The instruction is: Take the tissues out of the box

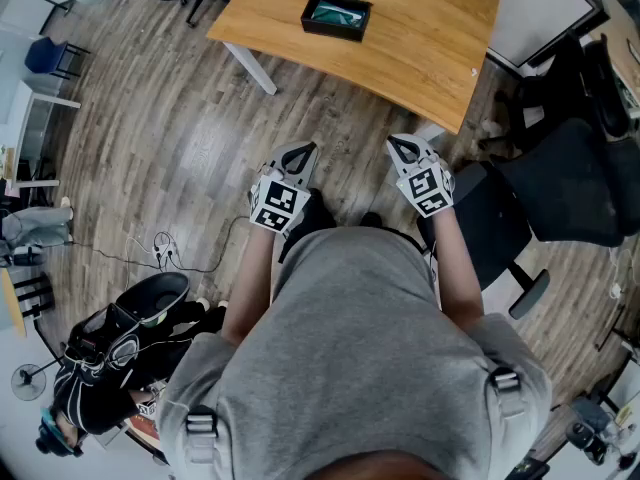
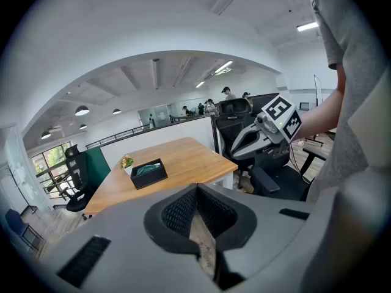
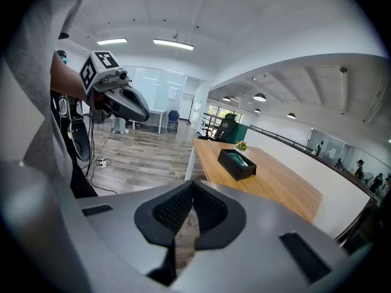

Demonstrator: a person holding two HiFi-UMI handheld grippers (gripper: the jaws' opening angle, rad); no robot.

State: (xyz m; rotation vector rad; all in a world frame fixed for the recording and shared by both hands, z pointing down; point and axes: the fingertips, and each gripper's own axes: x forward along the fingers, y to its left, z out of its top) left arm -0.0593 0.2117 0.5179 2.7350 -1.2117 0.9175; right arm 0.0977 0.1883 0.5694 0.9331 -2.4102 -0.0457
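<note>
The left tongs (image 1: 303,154) and right tongs (image 1: 402,146) are both pressed together with nothing between them, held side by side above the wooden floor (image 1: 180,138). The black tissue box (image 1: 337,16) sits on the desk (image 1: 430,48) — well ahead of both tongs, untouched.

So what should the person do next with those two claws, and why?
The left claw and right claw are shut, empty and held close to the body, well short of the black box on the wooden table. So the next move is probably to step up and reach toward the box.
</note>
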